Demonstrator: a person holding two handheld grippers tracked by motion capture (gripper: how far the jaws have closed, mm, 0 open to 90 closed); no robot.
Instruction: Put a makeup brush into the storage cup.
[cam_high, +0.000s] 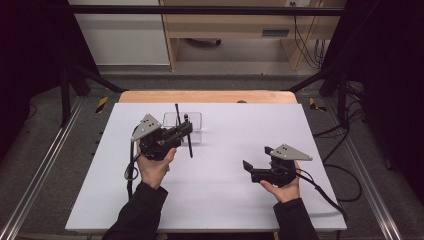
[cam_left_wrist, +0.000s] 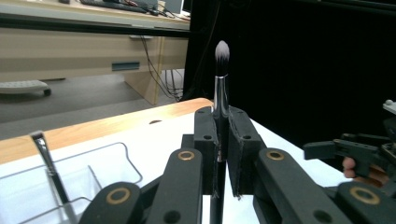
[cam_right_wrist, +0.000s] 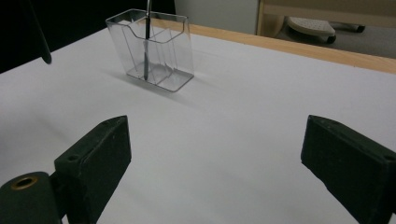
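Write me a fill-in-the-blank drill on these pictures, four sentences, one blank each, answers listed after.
1. The left tongs are shut on a ____.
2. The right tongs hover over the table with their jaws ____.
3. The clear holder already has ____ brush standing in it.
4. The held brush points its bristles ____ in the left gripper view.

Missing words: brush; open; one; up

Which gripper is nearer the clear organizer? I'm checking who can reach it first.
Left. The left gripper hangs right at the clear organizer, holding a makeup brush upright beside it. The right gripper sits apart toward the table's near right, jaws open.
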